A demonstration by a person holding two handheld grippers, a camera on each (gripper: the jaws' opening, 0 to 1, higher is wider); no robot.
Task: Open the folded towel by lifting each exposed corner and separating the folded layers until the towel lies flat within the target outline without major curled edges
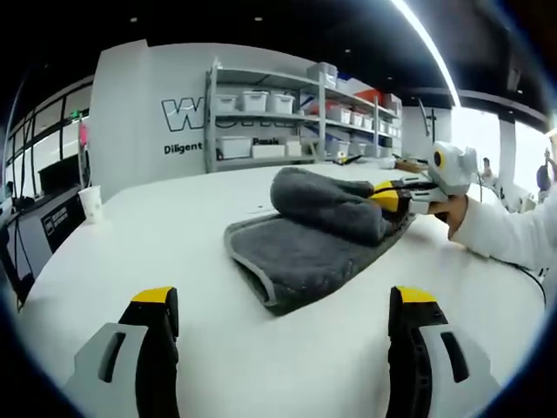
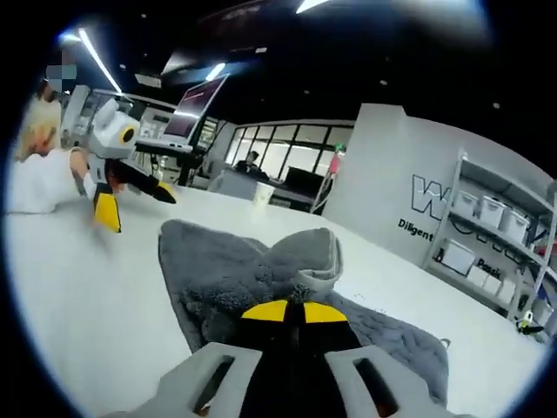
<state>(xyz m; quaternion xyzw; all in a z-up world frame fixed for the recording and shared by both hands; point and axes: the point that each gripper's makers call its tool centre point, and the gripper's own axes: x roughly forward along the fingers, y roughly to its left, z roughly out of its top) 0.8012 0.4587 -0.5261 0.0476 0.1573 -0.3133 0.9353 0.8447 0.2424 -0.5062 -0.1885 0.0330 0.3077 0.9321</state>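
A thick grey towel (image 1: 300, 248) lies folded on the white table (image 1: 174, 235). Its top layer is lifted into a bunched hump (image 1: 326, 202). In the left gripper view my right gripper (image 1: 385, 198) comes in from the right, shut on that raised layer. In the right gripper view its yellow-tipped jaws (image 2: 291, 312) are closed on a fold of the towel (image 2: 231, 274). My left gripper (image 1: 285, 305) is open just short of the towel's near edge, with nothing between its fingers. It also appears across the table as the left gripper (image 2: 135, 202), jaws spread.
A paper cup (image 1: 90, 202) stands near the table's edge, seen as the cup (image 2: 264, 192) beyond the towel. Shelves with white bins (image 1: 287, 113) line the back wall. A white sleeve (image 1: 505, 231) holds the right gripper. A screen (image 2: 196, 109) is behind the left gripper.
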